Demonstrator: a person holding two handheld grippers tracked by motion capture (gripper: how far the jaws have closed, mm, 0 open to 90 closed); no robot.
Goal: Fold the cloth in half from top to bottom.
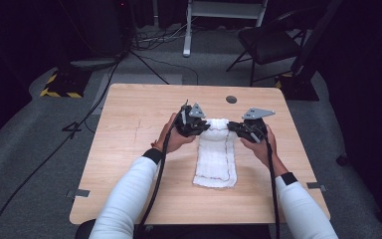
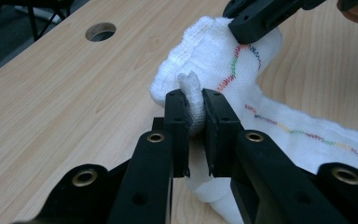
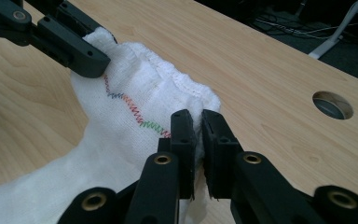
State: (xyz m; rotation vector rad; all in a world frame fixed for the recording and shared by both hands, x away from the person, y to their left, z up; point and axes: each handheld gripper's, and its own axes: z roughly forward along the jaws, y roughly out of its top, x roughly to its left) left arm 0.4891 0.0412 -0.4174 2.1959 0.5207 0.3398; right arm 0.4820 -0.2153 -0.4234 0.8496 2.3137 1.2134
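1. Two grippers hold one white cloth [image 1: 215,154] at its far end. The left gripper [image 1: 197,128] is clenched on a small bunch of fabric at the left far corner; in the left gripper view its pads [image 2: 177,123] squeeze a thin roll of cloth between them.
2. The right gripper [image 1: 240,129] is clenched too, on the right far corner; in the right gripper view the hem sits between its pads [image 3: 184,135].
3. Between both grippers the far end of the cloth is lifted and bulges. The rest lies flat as a long strip toward the near edge of the table [image 1: 129,149], about in the middle between its left and right edges. A coloured zigzag seam [image 2: 233,70] runs along the cloth.
4. It looks like a fold is in hand: the far end is to be carried over the flat part.
5. Risk: each grip takes only little fabric. If one hand pulls sideways or rises faster than the other, a corner could slip out and drop.
6. Risk: uneven travel of the hands would make a skew fold with edges that do not meet.
7. Risk: the near end is loose, so a quick pull could drag the whole strip over the wood.
8. A round hole [image 1: 231,99] lies near the far edge of the table, well apart from the cloth.
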